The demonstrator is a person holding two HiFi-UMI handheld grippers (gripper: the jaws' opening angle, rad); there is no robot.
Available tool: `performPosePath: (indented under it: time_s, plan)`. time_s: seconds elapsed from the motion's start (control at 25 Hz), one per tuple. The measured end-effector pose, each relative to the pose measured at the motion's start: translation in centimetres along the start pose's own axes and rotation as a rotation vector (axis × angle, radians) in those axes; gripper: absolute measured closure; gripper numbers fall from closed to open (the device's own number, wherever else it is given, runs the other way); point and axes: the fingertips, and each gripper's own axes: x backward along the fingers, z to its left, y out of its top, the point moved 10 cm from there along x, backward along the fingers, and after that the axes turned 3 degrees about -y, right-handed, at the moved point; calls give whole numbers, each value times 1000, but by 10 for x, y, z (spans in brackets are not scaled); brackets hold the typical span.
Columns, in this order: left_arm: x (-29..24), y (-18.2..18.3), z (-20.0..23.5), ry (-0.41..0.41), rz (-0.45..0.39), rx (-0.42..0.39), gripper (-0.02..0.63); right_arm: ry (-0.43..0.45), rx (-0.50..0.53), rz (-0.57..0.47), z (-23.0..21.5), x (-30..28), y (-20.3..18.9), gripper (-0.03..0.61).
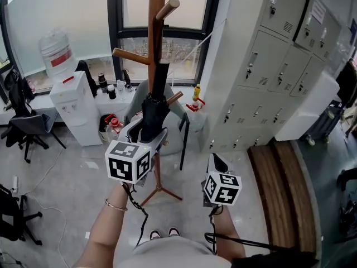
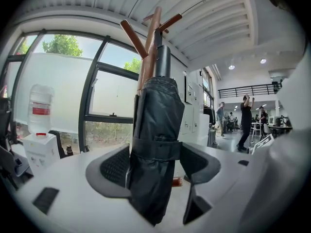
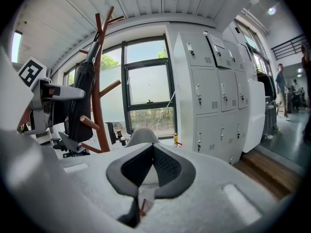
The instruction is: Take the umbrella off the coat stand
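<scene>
A folded black umbrella [image 1: 153, 108] hangs upright against the post of a brown wooden coat stand [image 1: 157, 32]. My left gripper [image 1: 146, 134] is open around its lower part. In the left gripper view the umbrella [image 2: 155, 140] fills the space between the wide-spread jaws of the left gripper [image 2: 155, 165], at the level of its strap, with the stand's pegs [image 2: 148, 57] above. My right gripper [image 1: 217, 163] hangs lower and to the right, apart from the stand, shut and empty. The right gripper view shows the right gripper [image 3: 153, 144], and the umbrella [image 3: 80, 101] far off to the left.
A water dispenser [image 1: 72, 102] stands left of the stand, and a grey chair [image 1: 136, 96] is behind it. Grey lockers [image 1: 268, 66] line the right, with a wooden bench [image 1: 279, 183] at their foot. A black office chair [image 1: 25, 130] stands at the left edge. People stand far off [image 2: 245, 120].
</scene>
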Motion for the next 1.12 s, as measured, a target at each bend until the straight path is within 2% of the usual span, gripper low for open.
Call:
performPosePath:
  time_s: [0.48, 1.12]
  plan:
    - [-17, 1, 4, 15, 37, -13, 313, 4, -30, 22, -2, -9, -7, 574]
    - [-20, 0, 4, 48, 39, -41, 316, 14, -59, 38, -6, -15, -15, 574]
